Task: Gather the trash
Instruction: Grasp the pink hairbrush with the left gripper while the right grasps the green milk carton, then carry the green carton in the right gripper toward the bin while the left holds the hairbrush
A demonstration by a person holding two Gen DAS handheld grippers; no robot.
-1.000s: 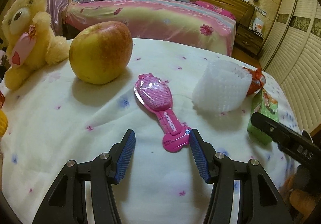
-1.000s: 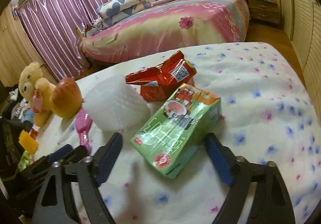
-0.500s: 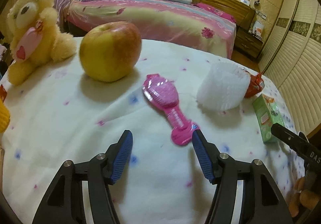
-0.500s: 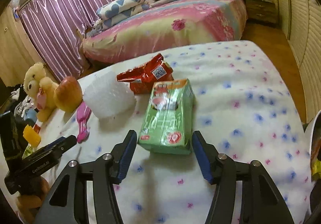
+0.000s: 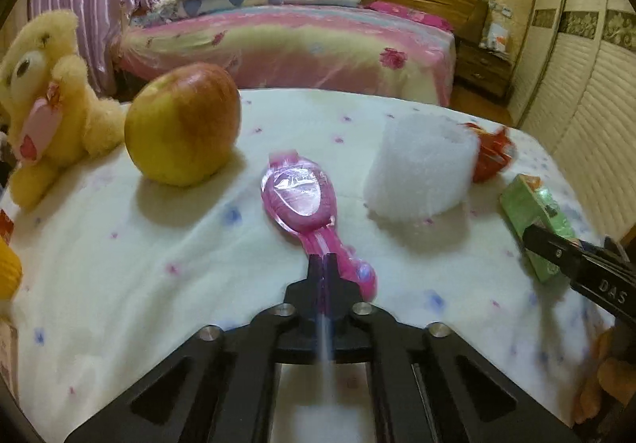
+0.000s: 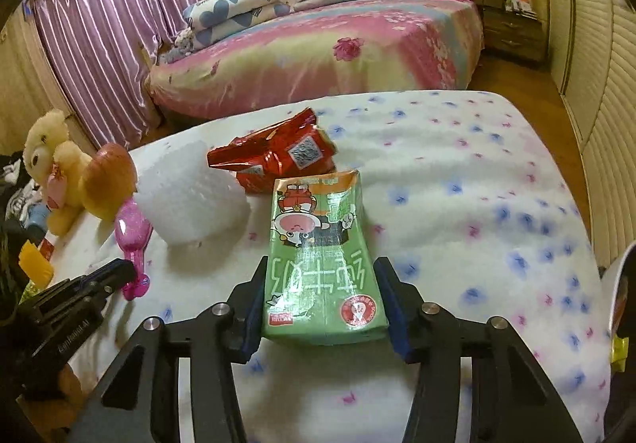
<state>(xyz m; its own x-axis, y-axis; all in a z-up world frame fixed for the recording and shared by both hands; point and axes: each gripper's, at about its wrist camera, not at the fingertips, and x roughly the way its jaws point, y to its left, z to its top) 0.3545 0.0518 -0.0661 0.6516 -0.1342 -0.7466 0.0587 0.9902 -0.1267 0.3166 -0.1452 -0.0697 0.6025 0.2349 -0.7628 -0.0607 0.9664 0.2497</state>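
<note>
Pink plastic is pinched at the tip of the left tool (image 5: 325, 264): its jaws have just snapped fully together on the handle of the wrapped pink brush (image 5: 304, 200), which lies on the flowered cloth of the worktop (image 5: 119, 252) with its oval head pointing away from the camera. An apple (image 5: 183, 129) stands to the left of the brush head, a plush bear (image 5: 43, 101) beyond it at the worktop's edge, and a white foam sleeve (image 5: 421, 169) stands to the right.

The right tool (image 6: 322, 304) has its jaws set at a middling width, and they have just been closing in on the green drink carton (image 6: 318, 256). The carton lies flat between the blue pads (image 6: 254, 308); both pads sit against its long sides, though whether they press firmly cannot be told. A crumpled red snack wrapper (image 6: 278, 157) lies just behind the carton's far end, touching or nearly touching it, with the foam sleeve to its left. In the right wrist view the left tool shows at the lower left, its tip at the pink brush's handle.
</note>
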